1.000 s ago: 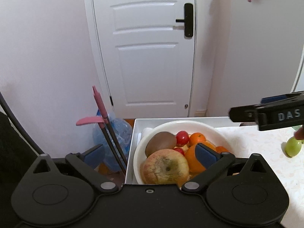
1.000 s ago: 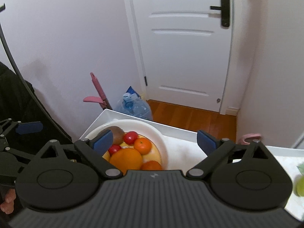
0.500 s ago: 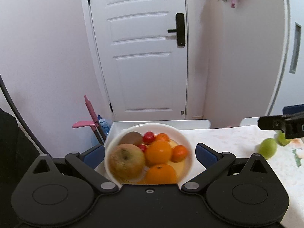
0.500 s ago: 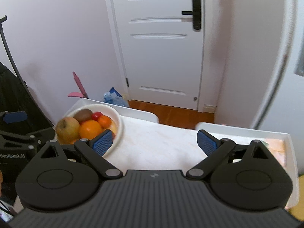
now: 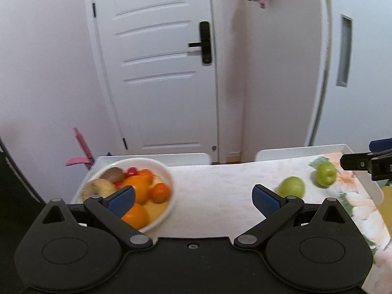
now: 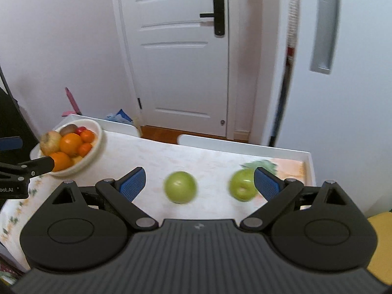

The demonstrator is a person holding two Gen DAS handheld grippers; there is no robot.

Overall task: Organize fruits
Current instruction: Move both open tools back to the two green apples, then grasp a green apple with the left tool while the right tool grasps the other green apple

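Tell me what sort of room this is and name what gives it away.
Most likely a home dining corner or entryway. A cloth-covered table holds a bowl of fruit and two loose green apples, a white panelled door stands behind, and white chair backs are tucked in.

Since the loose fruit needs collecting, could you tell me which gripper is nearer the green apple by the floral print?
Right. The right gripper is just behind the green apple, one pad beside it; the left gripper hovers near the bowl.

White lettering on left gripper [image 6: 14, 171] body at left edge of right wrist view, partly cut off: reads "bot.AI". Small embossed logo mark on right gripper [image 6: 199, 186] housing, not legible. No other text readable.
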